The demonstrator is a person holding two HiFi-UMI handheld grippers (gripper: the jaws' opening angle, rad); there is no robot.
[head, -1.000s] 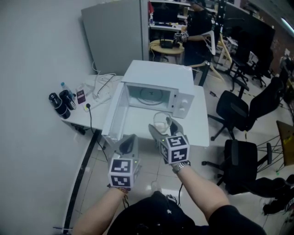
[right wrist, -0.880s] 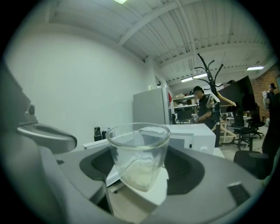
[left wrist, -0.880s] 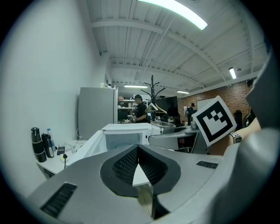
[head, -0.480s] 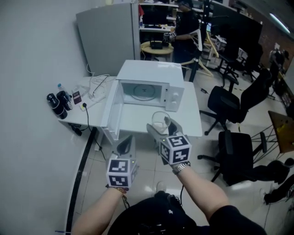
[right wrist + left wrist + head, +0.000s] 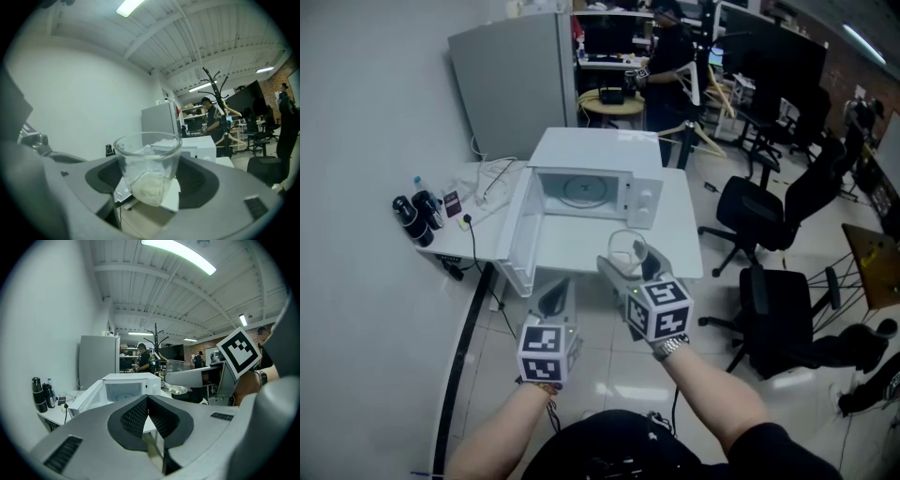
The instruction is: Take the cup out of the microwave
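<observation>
Glass cup (image 5: 149, 168) gripped upright in right gripper (image 5: 628, 259), outside microwave (image 5: 592, 153); could slip and shatter if grip loosens or wrist tilts. Left gripper (image 5: 148, 414) closed tight, holding nothing.

white microwave (image 5: 600, 150) — clear cup (image 5: 626, 247), black chairs (image 5: 780, 311).

Both forearms reach forward; the left gripper (image 5: 562, 287) has its jaws together, the right gripper (image 5: 627, 260) is clamped on the cup (image 5: 149, 164).
</observation>
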